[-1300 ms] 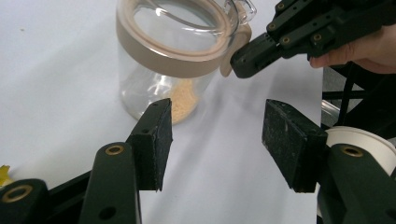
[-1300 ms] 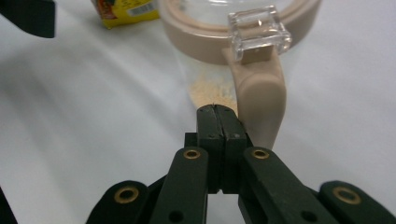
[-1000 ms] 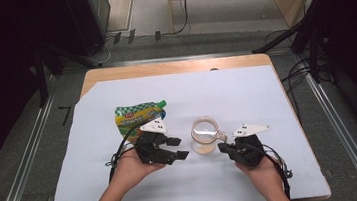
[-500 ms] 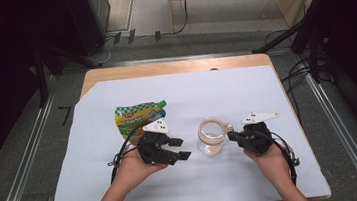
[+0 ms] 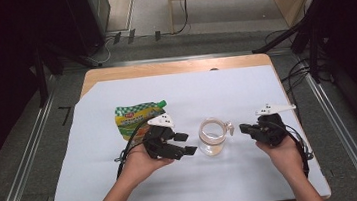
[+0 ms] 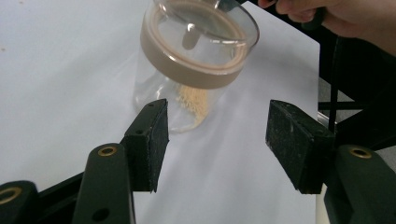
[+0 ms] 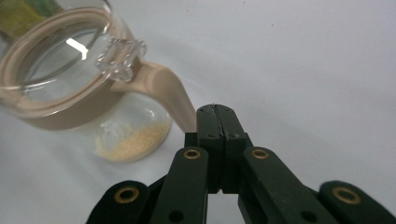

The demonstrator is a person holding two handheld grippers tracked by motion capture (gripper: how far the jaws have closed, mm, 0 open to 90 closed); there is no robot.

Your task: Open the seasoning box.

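A clear glass jar (image 5: 213,137) with a beige lid ring stands on the white sheet (image 5: 245,88), with some yellowish grains at its bottom (image 7: 133,142). My left gripper (image 5: 185,143) lies just left of it, open; its jaws have just been opening wider. In the left gripper view the jar (image 6: 196,60) stands beyond the jaws, and nothing is between them (image 6: 217,140). My right gripper (image 5: 243,128) is to the jar's right, shut on nothing. Its tip (image 7: 215,112) sits right beside the lid's beige tab (image 7: 163,88); I cannot tell whether they touch.
A green and yellow pouch (image 5: 135,116) lies flat on the sheet behind my left gripper. The sheet covers a wooden table (image 5: 173,67), with bare paper at the back and right. Metal rails and cables run on the floor around the table.
My right gripper has moved to the right and a little farther back, still pointing at the jar. The left gripper's jaws stand slightly wider. The jar and pouch have stayed put.
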